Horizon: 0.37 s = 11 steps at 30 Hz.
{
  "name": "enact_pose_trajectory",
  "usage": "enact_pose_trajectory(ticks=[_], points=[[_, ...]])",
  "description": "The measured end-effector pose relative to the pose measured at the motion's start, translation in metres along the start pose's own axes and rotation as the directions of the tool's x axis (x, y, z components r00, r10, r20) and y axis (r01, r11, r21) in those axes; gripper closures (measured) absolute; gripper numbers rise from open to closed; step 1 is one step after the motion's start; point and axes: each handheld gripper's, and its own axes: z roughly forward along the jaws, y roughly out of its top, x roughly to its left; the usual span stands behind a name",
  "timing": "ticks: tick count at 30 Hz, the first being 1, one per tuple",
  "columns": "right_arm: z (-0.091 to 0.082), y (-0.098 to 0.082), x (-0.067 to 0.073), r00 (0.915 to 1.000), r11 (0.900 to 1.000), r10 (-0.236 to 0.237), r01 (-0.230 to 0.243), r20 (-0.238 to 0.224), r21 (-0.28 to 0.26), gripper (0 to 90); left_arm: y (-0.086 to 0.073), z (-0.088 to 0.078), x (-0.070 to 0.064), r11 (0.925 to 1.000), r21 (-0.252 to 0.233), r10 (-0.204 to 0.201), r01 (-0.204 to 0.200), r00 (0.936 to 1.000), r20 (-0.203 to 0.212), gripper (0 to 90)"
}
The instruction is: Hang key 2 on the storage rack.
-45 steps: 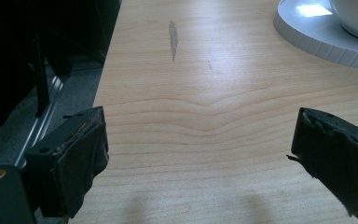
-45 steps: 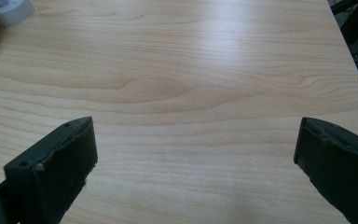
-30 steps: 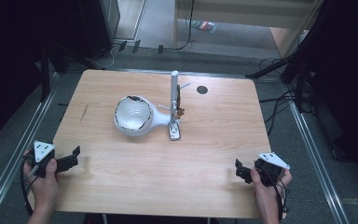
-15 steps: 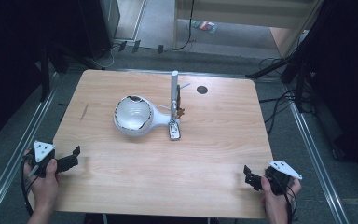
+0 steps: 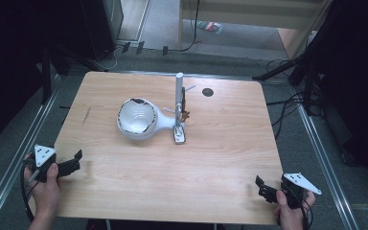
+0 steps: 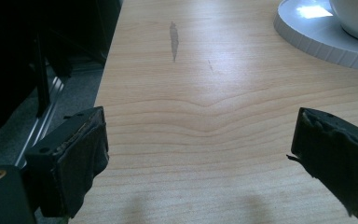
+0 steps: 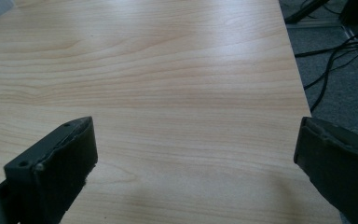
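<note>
A white bowl-shaped object (image 5: 136, 119) lies near the middle of the wooden table (image 5: 172, 182). Its neck joins a white upright post (image 5: 179, 91) with a small grey base (image 5: 178, 134). My left gripper (image 5: 74, 161) is held over the table's front left edge, open, with nothing between its jaws. In the left gripper view the left gripper (image 6: 200, 140) faces bare wood, and a white ribbed rim (image 6: 321, 39) sits at the top right. My right gripper (image 5: 263, 188) is at the front right corner, open and empty. The right gripper view has the right gripper (image 7: 196, 154) over plain tabletop.
A black round hole (image 5: 207, 92) sits in the table behind the post. A grey smear (image 5: 86, 115) marks the wood at left. Cables (image 5: 287, 112) lie on the floor off the right edge. Metal rails (image 5: 19, 143) run along both sides.
My right gripper has drawn back toward the table's front edge and a little to the right. The left gripper and the white object have stayed put.
</note>
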Motion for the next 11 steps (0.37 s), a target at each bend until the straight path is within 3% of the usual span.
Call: enact_pose_trajectory(ticks=[8, 10, 11], points=[[0.0019, 0.0011, 0.0011, 0.9997, 1.0, 0.005, -0.005, 0.025, 0.0, 1.0, 0.0, -0.0005, 0.0006, 1.0, -0.002, -0.004, 0.004, 1.0, 0.0, 4.1], [0.0023, 0.0029, 0.0044, 0.9976, 1.0, -0.007, 0.008, 0.069, -0.007, 4.3, -0.0002, -0.0008, 0.0007, 1.0, -0.002, -0.005, 0.005, 1.0, 0.001, 4.1], [0.0023, 0.0029, 0.0044, 0.9976, 1.0, -0.007, 0.008, 0.069, -0.007, 4.3, -0.0002, -0.0008, 0.0007, 1.0, -0.002, -0.005, 0.005, 1.0, 0.001, 4.1]])
